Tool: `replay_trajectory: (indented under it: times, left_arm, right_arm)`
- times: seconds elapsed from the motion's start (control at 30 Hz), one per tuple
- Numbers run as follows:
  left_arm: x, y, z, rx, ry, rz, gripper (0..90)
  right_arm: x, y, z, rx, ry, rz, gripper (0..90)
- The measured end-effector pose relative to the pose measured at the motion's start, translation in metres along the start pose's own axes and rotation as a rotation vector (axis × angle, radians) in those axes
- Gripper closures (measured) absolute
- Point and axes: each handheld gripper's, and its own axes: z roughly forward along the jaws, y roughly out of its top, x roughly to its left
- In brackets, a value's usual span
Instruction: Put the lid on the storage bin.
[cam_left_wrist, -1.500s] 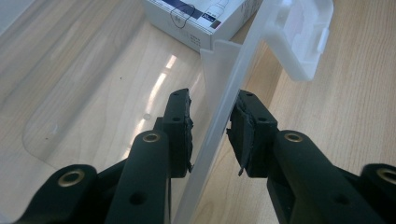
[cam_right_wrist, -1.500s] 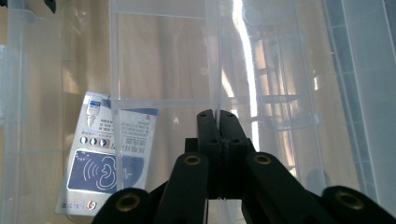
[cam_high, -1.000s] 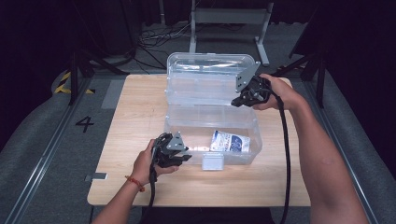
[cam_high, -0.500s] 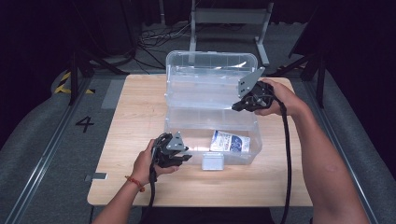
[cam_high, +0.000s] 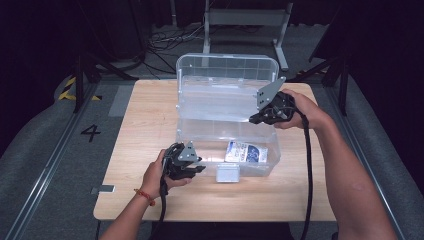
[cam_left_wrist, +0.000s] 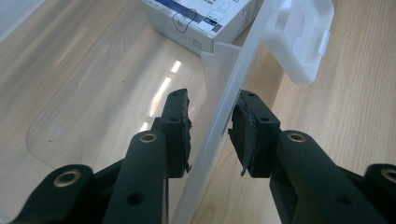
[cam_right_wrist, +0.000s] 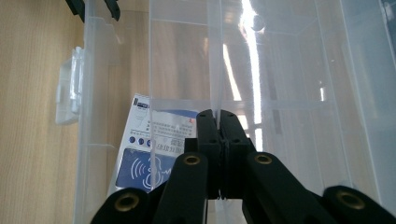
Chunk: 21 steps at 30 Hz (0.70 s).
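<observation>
Left gripper (cam_high: 196, 169) is straddling front wall of clear plastic box (cam_high: 200, 129) mid-table, jaws partly open, pads not pressing. White-blue carton (cam_high: 245, 151) is lying inside. Right gripper (cam_high: 251, 120) is pinching the box's thin inner wall, jaws fully closed.

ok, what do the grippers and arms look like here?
Both grippers, left and right, are black with two blocky jaws, brass-ringed bolt holes, and a grey three-cornered plate on top. A black cable trails from each. Forearms bare; a red-orange bracelet on the left wrist.
</observation>
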Motion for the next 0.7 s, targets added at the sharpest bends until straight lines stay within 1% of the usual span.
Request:
replay_trajectory:
  times: [0.23,0.43,0.57,0.7]
  left_arm:
    - [-0.001,-0.001,0.0,-0.018,0.01,-0.003,65.9]
    - [-0.002,-0.001,0.001,-0.019,0.012,-0.004,65.6]
    - [-0.002,-0.002,0.001,-0.025,0.016,-0.001,65.2]
    - [-0.003,-0.002,0.001,-0.026,0.019,0.004,64.8]
  right_arm:
    - [0.005,-0.002,0.0,-0.012,-0.001,-0.006,89.1]
    - [0.009,-0.003,0.0,-0.012,-0.003,-0.013,89.4]
    - [0.011,-0.005,0.0,-0.031,0.008,0.0,89.4]
    - [0.013,-0.008,0.0,-0.047,0.009,-0.003,89.2]
